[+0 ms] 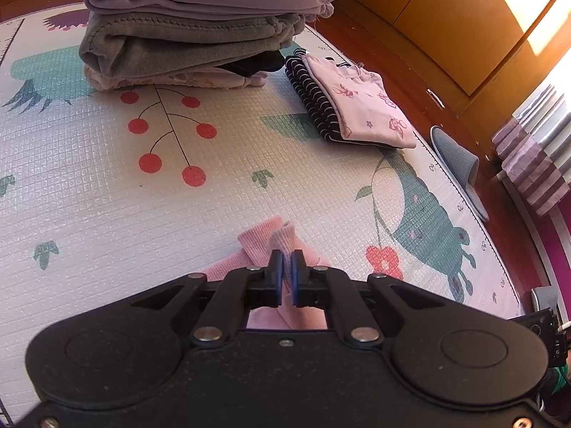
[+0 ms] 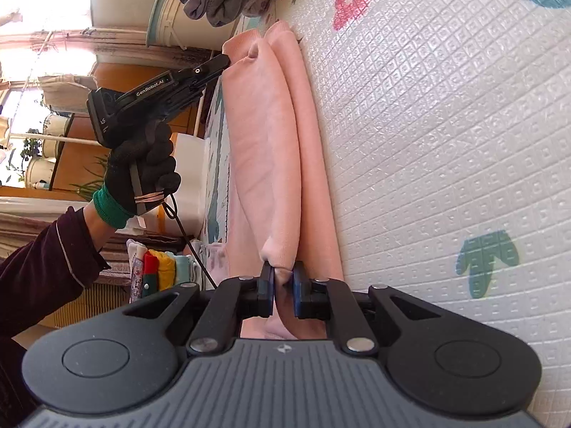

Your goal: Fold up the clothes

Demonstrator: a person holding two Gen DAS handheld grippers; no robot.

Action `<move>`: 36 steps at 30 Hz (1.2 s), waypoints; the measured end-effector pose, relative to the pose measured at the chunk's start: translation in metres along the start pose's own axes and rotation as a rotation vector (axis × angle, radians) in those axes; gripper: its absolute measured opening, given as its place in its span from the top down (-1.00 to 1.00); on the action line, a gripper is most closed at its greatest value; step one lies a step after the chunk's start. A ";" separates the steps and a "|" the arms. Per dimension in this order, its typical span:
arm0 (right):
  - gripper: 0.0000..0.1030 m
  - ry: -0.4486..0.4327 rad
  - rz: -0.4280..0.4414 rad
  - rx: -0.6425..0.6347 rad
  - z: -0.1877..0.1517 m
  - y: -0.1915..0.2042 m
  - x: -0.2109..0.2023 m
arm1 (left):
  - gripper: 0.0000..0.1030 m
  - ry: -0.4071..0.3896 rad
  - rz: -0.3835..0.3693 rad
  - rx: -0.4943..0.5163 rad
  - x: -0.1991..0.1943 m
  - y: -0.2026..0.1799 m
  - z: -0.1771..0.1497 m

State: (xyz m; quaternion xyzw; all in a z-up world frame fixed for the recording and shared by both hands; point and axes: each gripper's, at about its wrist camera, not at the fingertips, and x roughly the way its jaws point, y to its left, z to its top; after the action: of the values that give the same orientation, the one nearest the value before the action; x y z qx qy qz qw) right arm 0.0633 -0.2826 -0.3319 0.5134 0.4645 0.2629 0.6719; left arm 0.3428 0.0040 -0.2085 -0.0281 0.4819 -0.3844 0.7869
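A pink garment (image 2: 271, 149) lies in long folds on the patterned play mat (image 2: 428, 142). My right gripper (image 2: 283, 276) is shut on a pinched fold at its near end. The right wrist view is rolled on its side. My left gripper (image 2: 225, 62), held in a black-gloved hand (image 2: 142, 164), grips the garment's far ribbed end. In the left wrist view that ribbed pink edge (image 1: 271, 242) sticks up between the left gripper's (image 1: 286, 262) blue pads, which are pressed together on it.
A tall stack of folded grey and lilac clothes (image 1: 200, 25) stands at the mat's far side. Beside it lie a folded striped garment (image 1: 314, 107) and a pink floral one (image 1: 364, 107). A grey slipper (image 1: 460, 167) rests on the wooden floor off the mat's right edge.
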 end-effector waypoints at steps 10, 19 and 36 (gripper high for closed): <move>0.76 -0.017 0.001 -0.084 -0.007 0.023 -0.006 | 0.97 -0.028 -0.022 0.016 -0.001 -0.005 0.008; 0.80 -0.009 -0.034 -0.008 -0.009 0.014 -0.002 | 0.97 0.004 0.027 0.031 0.012 -0.001 0.003; 0.72 0.062 -0.255 -0.433 -0.021 0.071 0.013 | 0.98 0.028 0.062 0.081 0.017 -0.004 -0.005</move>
State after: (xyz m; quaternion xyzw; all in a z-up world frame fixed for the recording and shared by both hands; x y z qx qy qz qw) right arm 0.0592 -0.2389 -0.2711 0.2866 0.4789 0.2848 0.7793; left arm 0.3406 -0.0083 -0.2222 0.0243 0.4775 -0.3794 0.7921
